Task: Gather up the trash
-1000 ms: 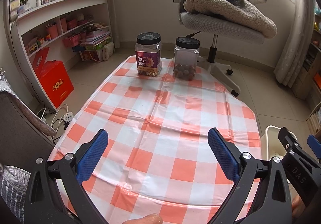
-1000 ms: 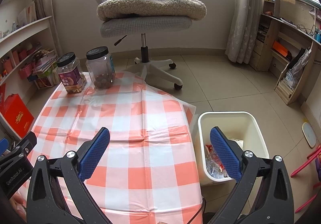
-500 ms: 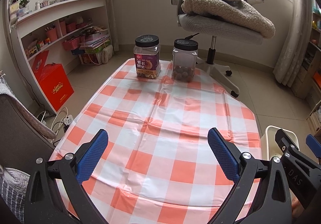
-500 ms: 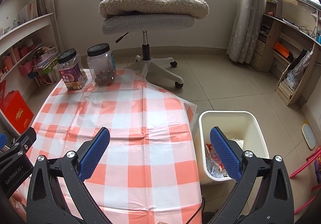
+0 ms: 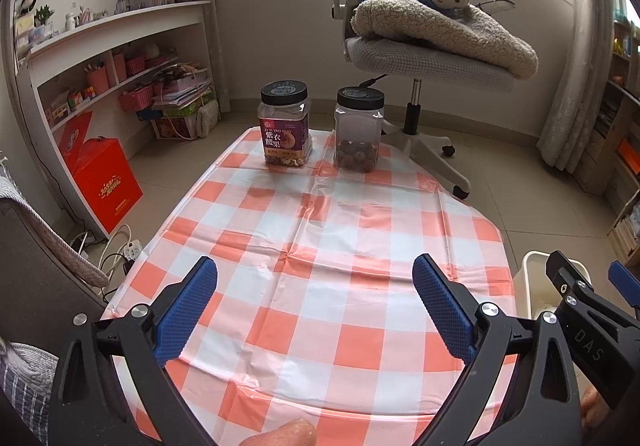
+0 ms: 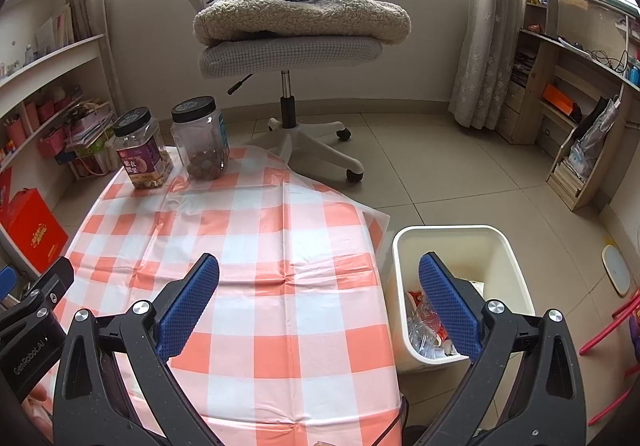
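A white bin (image 6: 496, 246) stands on the floor to the right of the table, with crumpled wrappers and clear plastic trash (image 6: 426, 322) lying inside. Only its rim (image 5: 532, 274) shows in the left wrist view. My left gripper (image 5: 316, 286) hangs open above the near part of the orange-and-white checked tablecloth (image 5: 320, 230), with nothing between its blue pads. My right gripper (image 6: 318, 286) is open too, straddling the table's right edge and the bin. No loose trash shows on the cloth (image 6: 256, 246).
Two black-lidded jars stand at the table's far end: a labelled nut jar (image 5: 285, 124) and a clear jar of brown balls (image 5: 359, 130). An office chair (image 6: 290, 46) with a blanket and a plush monkey stands beyond. Shelves (image 5: 100, 46) and a red box (image 5: 100, 182) line the left.
Both grippers have tilted or drawn back a little, so the jars and chair sit slightly lower in view. Both stay open and empty.
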